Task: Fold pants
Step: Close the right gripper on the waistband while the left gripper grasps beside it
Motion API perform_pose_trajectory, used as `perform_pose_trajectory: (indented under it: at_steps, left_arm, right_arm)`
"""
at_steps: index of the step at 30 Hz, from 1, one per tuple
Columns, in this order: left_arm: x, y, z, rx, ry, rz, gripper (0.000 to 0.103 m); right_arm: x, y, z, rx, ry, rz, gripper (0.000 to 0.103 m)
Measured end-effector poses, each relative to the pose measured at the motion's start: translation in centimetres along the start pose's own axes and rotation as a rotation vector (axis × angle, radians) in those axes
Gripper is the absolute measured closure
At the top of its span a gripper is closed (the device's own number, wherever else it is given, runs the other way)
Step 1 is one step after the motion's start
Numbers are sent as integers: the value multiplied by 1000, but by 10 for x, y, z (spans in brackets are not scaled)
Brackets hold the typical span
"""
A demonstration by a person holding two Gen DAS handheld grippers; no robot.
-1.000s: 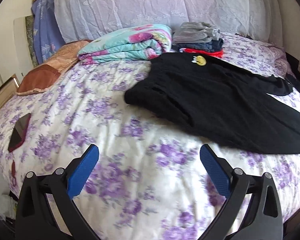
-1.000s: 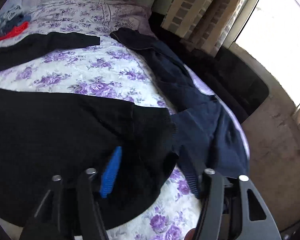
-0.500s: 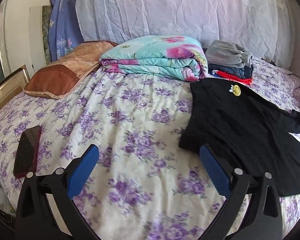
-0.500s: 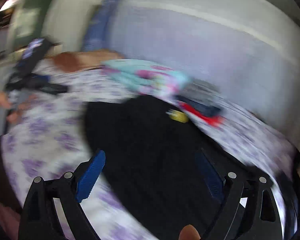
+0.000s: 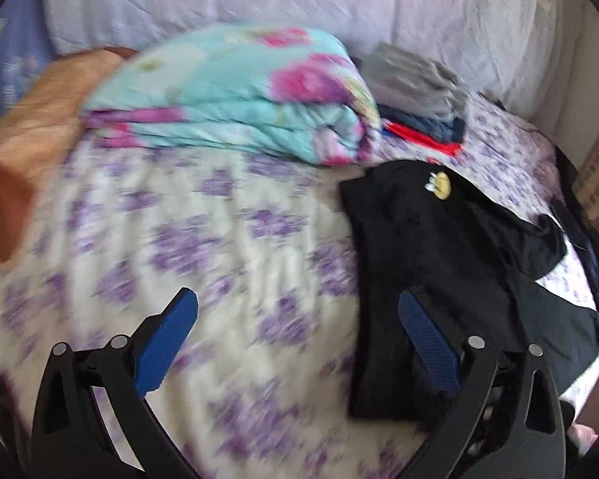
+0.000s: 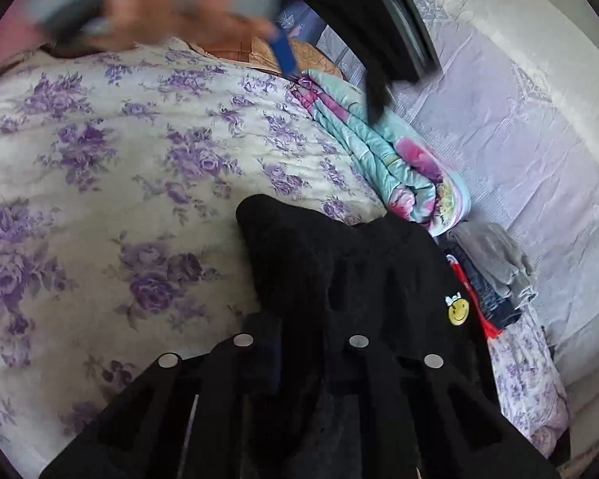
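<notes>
Across the floral bedspread (image 5: 203,239) the black pants (image 6: 363,279) lay partly doubled over, their cloth pinched in the clenched right gripper (image 6: 299,363), probably to drag a fold, while the left gripper (image 5: 295,335) hovered spread wide and empty beside them

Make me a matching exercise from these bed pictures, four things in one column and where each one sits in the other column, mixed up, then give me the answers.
Things:
1. black pants
2. turquoise floral quilt
3. grey folded garment
4. smiley patch

Places:
A. on top of the small clothes pile by the headboard
B. on the black fabric
C. folded at the head of the bed, beside an orange pillow
D. spread on the purple-flowered bedspread, in front of the quilt and pile

Pairs: 1-D, 2-C, 3-A, 4-B
</notes>
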State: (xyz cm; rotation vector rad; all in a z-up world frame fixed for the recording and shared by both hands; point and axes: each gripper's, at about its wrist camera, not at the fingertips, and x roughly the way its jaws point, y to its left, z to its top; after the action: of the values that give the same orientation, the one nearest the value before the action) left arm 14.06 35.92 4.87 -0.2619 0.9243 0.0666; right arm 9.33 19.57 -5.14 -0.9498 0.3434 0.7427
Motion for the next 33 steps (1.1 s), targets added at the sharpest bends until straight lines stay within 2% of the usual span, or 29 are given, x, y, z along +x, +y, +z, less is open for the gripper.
perform_pose_trajectory:
  at_steps: [3, 5, 7, 9, 11, 13, 14, 16, 17, 19, 22, 26, 31, 33]
  left_arm:
    - [67, -10, 34, 13, 93, -45, 4]
    - [107, -18, 53, 22, 140, -54, 8]
    - [139, -24, 66, 21, 180, -79, 18]
    - [158, -27, 73, 24, 190, -102, 20]
    - [164, -30, 76, 37, 159, -125, 33]
    - [163, -33, 78, 48, 144, -186, 62]
    - [158, -34, 78, 52, 127, -183, 64]
    - [149, -34, 76, 78, 90, -140, 87]
    - [143, -31, 77, 73, 80, -147, 96]
    - [126, -18, 79, 17, 66, -200, 99]
    - [97, -9, 80, 0, 15, -225, 100]
    - [80, -11, 72, 23, 0, -187, 99]
    - [48, 11, 59, -28, -45, -190, 99]
    - [34, 21, 53, -40, -68, -179, 99]
  right_arm:
    - [-1, 13, -5, -19, -17, -8, 89]
    - [-3, 11, -8, 1, -24, 18, 90]
    - [-6, 6, -9, 26, -29, 39, 90]
    - [-6, 4, -10, 38, -38, 44, 92]
    - [-9, 2, -10, 39, -46, 39, 92]
    - [-10, 0, -9, 41, -50, 32, 93]
    - [-11, -2, -8, 49, -54, 31, 94]
    - [-18, -7, -4, 75, -70, 35, 95]
    - [-22, -9, -2, 88, -77, 33, 95]
    - [-33, -12, 4, 103, -103, 37, 95]
    - [-50, -14, 12, 119, -151, 44, 95]
    - [-64, -16, 18, 159, -192, 86, 95]
    - [-82, -11, 27, 158, -244, 140, 95]
    - [-88, -8, 31, 161, -271, 187, 95]
